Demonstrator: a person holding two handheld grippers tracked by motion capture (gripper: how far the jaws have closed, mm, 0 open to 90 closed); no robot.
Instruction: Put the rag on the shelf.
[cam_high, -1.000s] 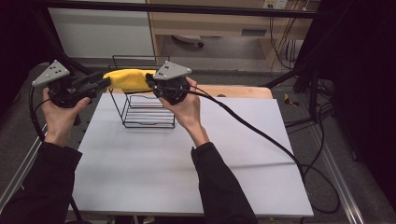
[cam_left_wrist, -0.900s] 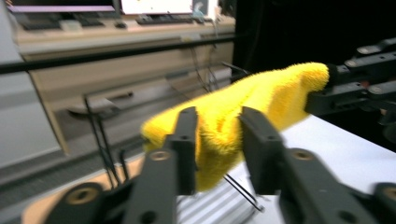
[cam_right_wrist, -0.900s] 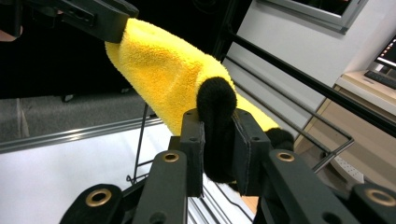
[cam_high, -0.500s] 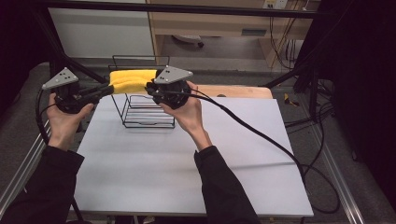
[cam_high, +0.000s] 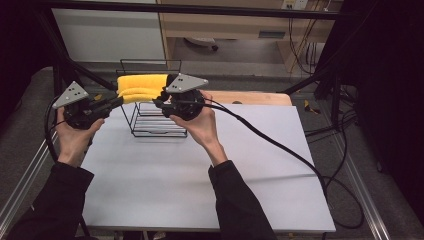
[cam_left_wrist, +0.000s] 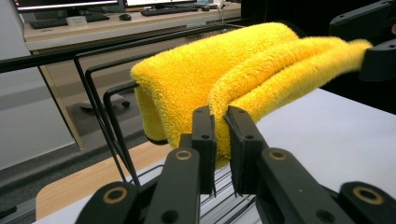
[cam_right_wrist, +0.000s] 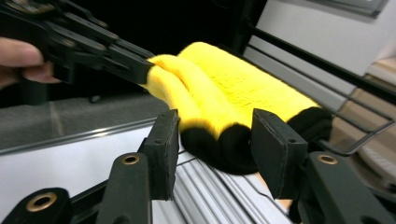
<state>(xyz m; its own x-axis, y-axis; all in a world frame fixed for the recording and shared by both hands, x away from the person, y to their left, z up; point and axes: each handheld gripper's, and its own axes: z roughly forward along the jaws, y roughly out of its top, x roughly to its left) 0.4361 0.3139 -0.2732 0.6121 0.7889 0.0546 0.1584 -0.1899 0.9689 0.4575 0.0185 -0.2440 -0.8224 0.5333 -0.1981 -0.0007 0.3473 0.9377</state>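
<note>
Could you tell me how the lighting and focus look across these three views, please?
High view: white table brightly lit, surroundings very dark. Left gripper view: yellow towel sharp, desk behind soft. Right gripper view: the towel's near end falls into black shadow, and the left claw looks blurred.

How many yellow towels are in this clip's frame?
1. The yellow towel is draped folded over the top rail of the black wire rack, held between the left tongs and right tongs. No other towel is visible.
</note>
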